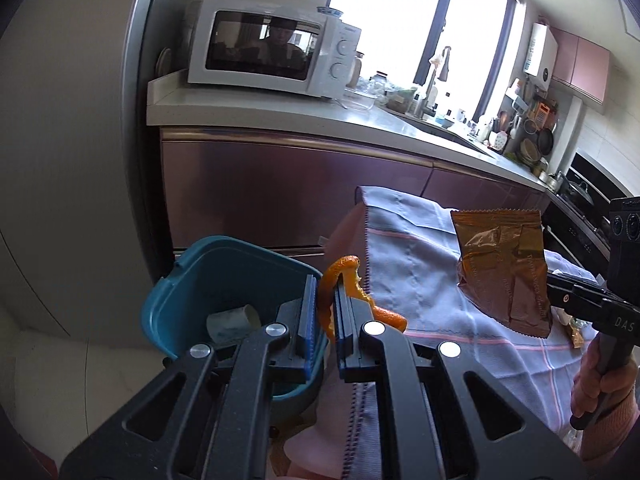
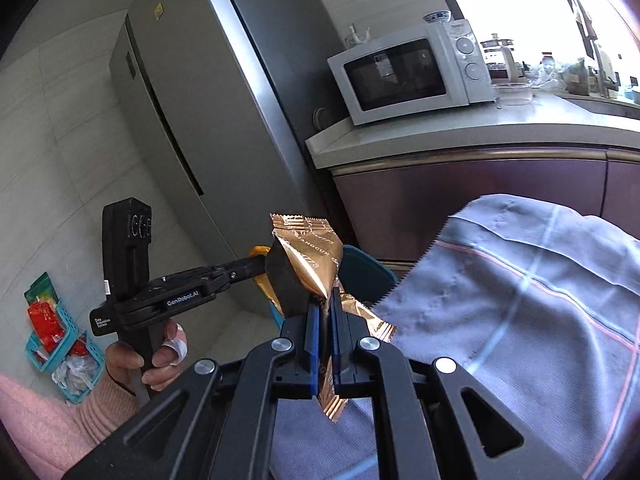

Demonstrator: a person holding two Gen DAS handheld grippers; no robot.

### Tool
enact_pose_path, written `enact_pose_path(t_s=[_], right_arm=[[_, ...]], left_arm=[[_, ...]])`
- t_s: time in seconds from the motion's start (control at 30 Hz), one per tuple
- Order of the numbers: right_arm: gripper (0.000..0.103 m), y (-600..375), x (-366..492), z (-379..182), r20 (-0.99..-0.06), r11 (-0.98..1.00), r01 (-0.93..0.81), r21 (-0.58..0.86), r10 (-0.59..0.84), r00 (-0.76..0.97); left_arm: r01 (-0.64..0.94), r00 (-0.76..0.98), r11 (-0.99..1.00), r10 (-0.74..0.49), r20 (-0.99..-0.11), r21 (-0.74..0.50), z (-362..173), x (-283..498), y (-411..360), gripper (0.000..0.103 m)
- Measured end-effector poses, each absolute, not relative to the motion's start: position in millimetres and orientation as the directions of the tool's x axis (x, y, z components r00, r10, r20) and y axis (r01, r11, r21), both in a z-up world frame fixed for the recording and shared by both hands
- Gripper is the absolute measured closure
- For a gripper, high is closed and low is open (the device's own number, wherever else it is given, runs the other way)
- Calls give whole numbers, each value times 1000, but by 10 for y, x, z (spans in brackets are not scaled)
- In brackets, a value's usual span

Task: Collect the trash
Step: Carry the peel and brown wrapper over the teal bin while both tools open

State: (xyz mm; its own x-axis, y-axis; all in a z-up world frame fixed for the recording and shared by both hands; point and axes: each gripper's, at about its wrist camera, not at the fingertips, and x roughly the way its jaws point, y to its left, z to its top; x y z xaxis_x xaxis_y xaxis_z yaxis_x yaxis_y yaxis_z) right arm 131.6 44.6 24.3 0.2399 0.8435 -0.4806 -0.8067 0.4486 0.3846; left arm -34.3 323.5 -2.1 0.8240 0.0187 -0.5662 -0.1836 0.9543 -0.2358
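Observation:
My left gripper is shut on a curled orange peel, held at the right rim of a teal bin. The bin holds a pale roll of paper. My right gripper is shut on a brown-gold foil snack wrapper, which also shows in the left wrist view above the cloth. In the right wrist view the left gripper reaches in from the left with the peel, just before the bin's rim.
A grey-blue checked cloth covers the table to the right of the bin. Behind stand maroon cabinets, a white counter with a microwave, and a grey fridge. Teal baskets sit on the floor at left.

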Motion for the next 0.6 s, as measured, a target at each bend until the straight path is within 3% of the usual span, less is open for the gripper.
enact_pose_path(t_s=[0.6], right_arm=[[99,1665,1831,-213,-600,424,-791,440,794,92]], left_arm=[[-338,706,922,117,-698,-188,-665,82,3877,93]])
